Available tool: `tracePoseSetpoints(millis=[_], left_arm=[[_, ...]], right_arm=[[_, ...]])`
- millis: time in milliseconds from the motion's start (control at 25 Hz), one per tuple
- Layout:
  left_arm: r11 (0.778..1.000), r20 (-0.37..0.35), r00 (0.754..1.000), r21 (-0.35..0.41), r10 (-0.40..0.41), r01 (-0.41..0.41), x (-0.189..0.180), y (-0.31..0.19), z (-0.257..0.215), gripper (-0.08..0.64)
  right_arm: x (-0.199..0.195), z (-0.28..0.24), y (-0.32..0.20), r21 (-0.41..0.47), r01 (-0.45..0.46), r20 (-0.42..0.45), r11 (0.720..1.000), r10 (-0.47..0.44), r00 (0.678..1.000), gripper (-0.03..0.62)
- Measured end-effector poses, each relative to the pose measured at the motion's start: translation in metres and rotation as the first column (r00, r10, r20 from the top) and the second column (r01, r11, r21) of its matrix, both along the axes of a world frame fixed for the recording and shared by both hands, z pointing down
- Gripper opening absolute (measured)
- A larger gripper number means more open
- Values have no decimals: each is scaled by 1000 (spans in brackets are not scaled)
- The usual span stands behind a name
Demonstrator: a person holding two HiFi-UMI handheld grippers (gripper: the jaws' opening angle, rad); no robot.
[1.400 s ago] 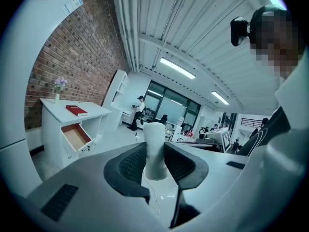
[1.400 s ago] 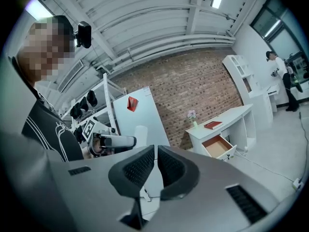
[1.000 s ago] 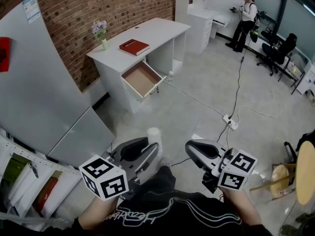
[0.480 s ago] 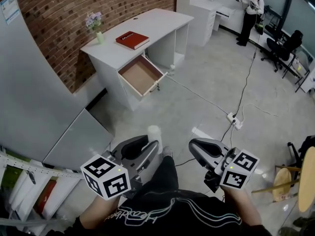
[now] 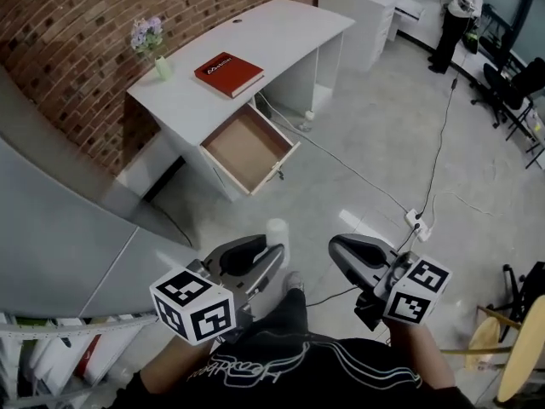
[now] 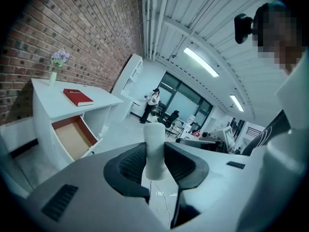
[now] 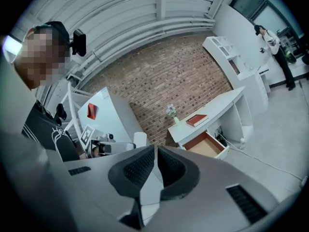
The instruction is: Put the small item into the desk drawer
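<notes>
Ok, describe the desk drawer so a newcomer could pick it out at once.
Find the brick wall; against it stands a white desk with a red book and a flower vase on top. The drawer sticks out below the book, open, its brown inside standing out from the white desk.

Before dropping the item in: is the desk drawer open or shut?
Open: the drawer is pulled out of the desk, its brown bottom showing.

There are two tongs, the left tongs (image 5: 267,249) and the right tongs (image 5: 337,246), and one small white cylinder (image 5: 277,231). One counter (image 5: 281,45) carries one red book (image 5: 228,73) and one vase of flowers (image 5: 153,45), and has one open drawer (image 5: 249,147). One person (image 5: 458,15) stands far off.
</notes>
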State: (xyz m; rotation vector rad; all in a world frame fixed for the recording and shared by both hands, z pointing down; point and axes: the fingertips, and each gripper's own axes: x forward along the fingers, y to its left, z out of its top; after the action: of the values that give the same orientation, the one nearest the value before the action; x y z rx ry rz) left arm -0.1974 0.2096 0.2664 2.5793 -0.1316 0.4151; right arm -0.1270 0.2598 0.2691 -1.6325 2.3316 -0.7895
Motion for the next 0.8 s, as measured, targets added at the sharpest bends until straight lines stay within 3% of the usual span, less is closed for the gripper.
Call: tracePoseSetpoints(millis=[160,360,800], left_arm=[[1000,41,999,-2,-18,18,50,-72,11,129],[998,39,998,-31,-58,59,96,-144,22,129],[983,13,985,-61,-174,174,133,-226,42,129]], right_arm=[[47,3,-79,-29,24,-7,999,-24,1000,52],[87,14,-150,-56,53,1,997,-53,999,52],[115,46,-211,-125,86,13,988,-85,996,52]])
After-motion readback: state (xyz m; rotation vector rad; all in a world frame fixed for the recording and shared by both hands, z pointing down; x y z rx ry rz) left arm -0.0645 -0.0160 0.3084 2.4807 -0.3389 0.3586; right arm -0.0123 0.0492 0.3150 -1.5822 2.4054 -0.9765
